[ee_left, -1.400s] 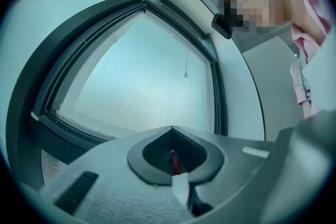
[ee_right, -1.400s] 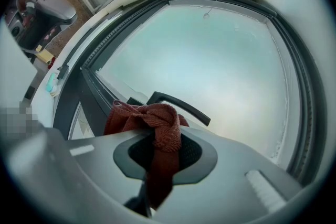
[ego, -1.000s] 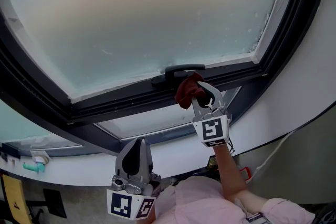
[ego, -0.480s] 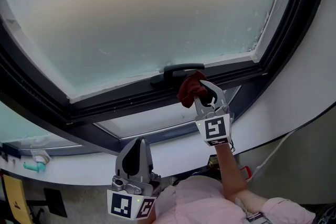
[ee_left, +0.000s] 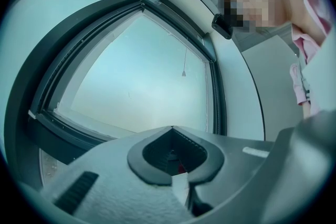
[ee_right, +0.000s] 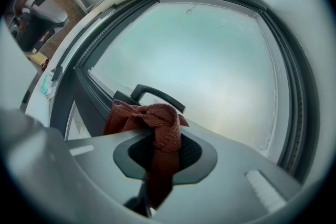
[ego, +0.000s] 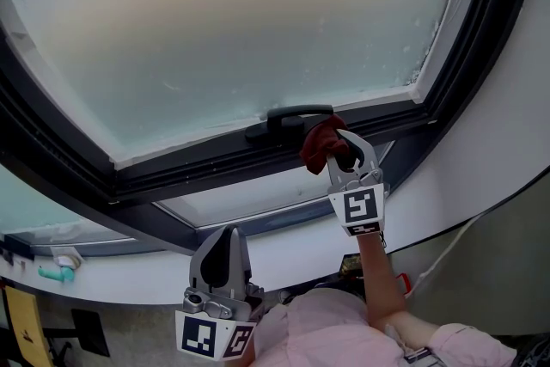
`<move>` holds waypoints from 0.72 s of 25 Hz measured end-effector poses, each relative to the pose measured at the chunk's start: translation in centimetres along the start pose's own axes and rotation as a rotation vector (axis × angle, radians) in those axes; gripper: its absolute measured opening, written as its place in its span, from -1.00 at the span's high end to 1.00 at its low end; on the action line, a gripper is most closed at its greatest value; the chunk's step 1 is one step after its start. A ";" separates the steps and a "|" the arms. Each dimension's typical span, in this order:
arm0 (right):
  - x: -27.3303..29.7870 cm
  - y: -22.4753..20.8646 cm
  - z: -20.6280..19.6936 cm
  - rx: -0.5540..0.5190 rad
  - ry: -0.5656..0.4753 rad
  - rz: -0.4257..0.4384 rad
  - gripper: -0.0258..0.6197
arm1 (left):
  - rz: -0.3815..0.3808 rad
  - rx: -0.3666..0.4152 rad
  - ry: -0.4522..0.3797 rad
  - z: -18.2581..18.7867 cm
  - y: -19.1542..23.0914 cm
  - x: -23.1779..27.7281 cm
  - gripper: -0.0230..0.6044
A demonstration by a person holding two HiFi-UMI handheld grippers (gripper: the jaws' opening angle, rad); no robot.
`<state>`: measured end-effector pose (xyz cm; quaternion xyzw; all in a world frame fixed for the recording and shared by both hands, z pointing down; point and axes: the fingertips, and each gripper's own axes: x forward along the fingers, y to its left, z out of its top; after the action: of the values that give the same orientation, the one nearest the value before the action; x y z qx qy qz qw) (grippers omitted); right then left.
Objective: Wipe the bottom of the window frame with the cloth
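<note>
"Where is the cloth?"

"The red cloth (ego: 320, 142) is bunched up in the right gripper (ego: 342, 152). The jaws squeeze tight on it. It seems to touch the bottom of the window frame (ego: 206, 161), just right of the black handle (ego: 288, 116)."

"And the other one?"

"The left gripper (ego: 227, 241) hangs low, well apart from the window. Its jaws are closed with nothing in them."

"Is the wiping done?"

"I don't think so. The cloth is near the frame's right corner, and I can't see which bits are clean. My guess is the long part toward the left corner is left to do. The short bit to the right corner may need it too."
</note>
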<state>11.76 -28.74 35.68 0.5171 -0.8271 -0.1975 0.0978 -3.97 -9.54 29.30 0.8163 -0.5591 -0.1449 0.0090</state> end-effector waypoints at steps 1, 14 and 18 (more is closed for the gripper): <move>0.0 -0.2 0.0 0.001 0.000 -0.003 0.73 | -0.001 0.000 -0.001 0.0 0.0 0.0 0.94; -0.5 -2.2 -1.0 0.018 0.014 -0.033 0.73 | -0.005 0.003 -0.001 0.0 -0.7 0.4 0.94; -0.6 -2.9 -1.3 0.023 0.014 -0.042 0.73 | -0.004 0.005 -0.001 -0.1 -0.9 0.6 0.94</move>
<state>14.90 -29.58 35.66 0.5369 -0.8175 -0.1863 0.0934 -2.90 -9.73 29.10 0.8173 -0.5580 -0.1437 0.0064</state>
